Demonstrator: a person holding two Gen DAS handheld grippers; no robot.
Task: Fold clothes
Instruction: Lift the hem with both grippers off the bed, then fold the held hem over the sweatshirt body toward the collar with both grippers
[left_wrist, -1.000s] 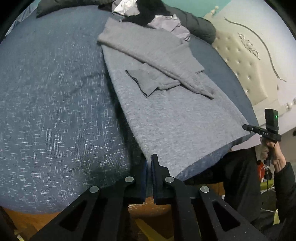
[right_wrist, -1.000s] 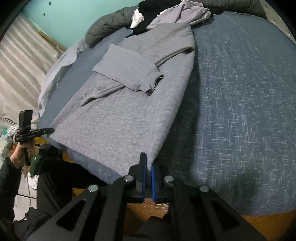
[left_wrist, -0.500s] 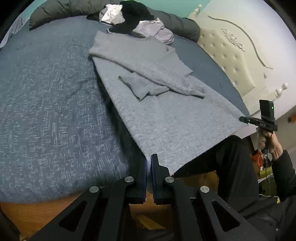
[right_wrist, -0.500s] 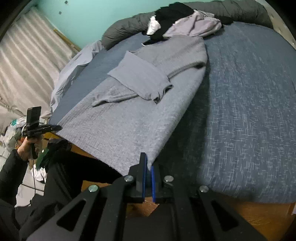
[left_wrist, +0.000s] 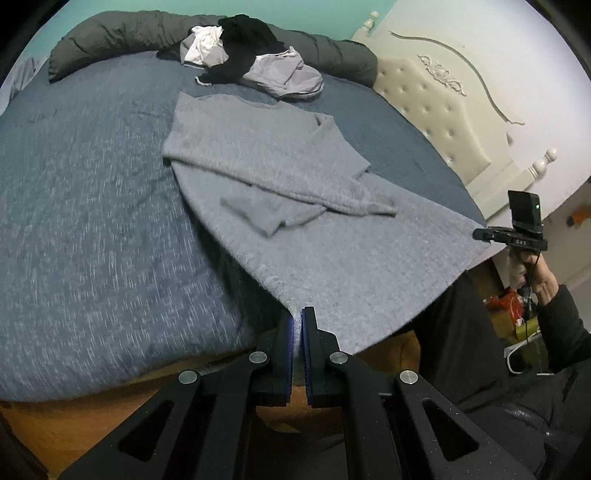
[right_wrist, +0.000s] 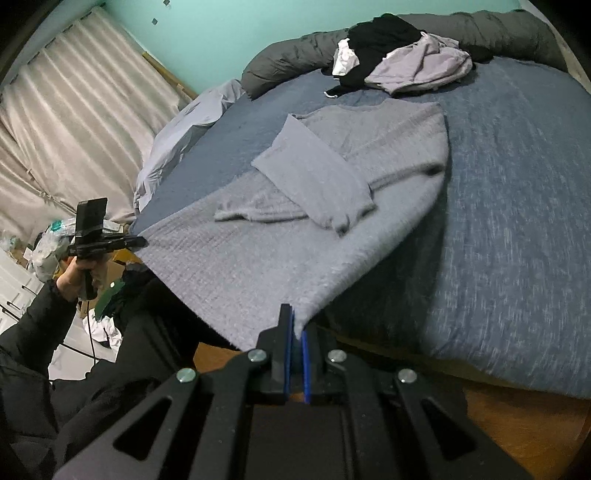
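A grey knit sweater (left_wrist: 332, 251) lies front up on the blue bed (left_wrist: 92, 221), both sleeves folded across its chest. Its hem is raised off the bed's near edge and stretched between the two grippers. In the left wrist view my left gripper (left_wrist: 297, 321) is shut on one hem corner, and the right gripper (left_wrist: 480, 233) pinches the other corner at the right. The right wrist view shows the same sweater (right_wrist: 258, 258), with my right gripper (right_wrist: 297, 328) shut on its corner and the left gripper (right_wrist: 142, 242) holding the far corner.
A heap of black, white and lilac clothes (left_wrist: 255, 62) lies at the bed's far end against a dark grey rolled duvet (left_wrist: 110, 33). A cream tufted headboard (left_wrist: 443, 110) stands on one side, a curtain (right_wrist: 74, 129) on the other. Dark-clothed legs stand below the hem.
Both grippers have risen and drawn back, lifting the sweater's hem off the bed edge. The hem now hangs taut in the air between them.
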